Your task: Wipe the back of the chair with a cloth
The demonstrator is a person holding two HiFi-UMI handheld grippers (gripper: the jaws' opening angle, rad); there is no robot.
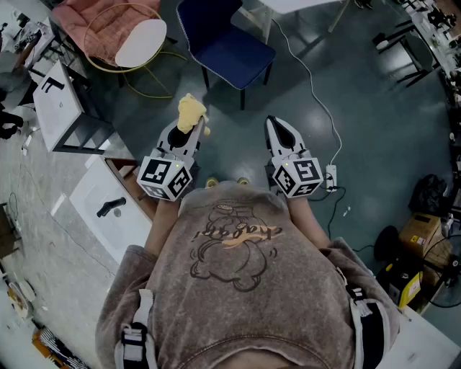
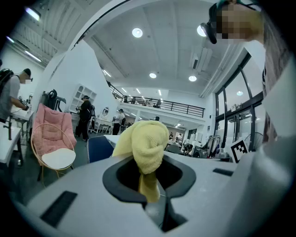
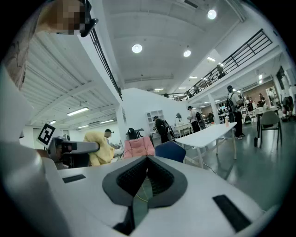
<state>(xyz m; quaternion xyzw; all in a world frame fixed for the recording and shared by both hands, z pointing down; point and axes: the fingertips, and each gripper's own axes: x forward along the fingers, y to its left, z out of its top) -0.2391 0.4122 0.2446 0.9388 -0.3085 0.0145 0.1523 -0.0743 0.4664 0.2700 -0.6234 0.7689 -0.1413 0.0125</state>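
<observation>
Head view: the blue chair stands at twelve o'clock, clear of both grippers, with open grey floor out to three o'clock.

Left gripper view: the left gripper pinches the yellow cloth.

Right gripper view: the right gripper has its jaws together, with nothing between them.

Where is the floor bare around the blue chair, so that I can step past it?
Bare floor lies right of the blue chair, beyond the white cable. The left side is crowded: the pink chair and white cabinet stand close.
</observation>
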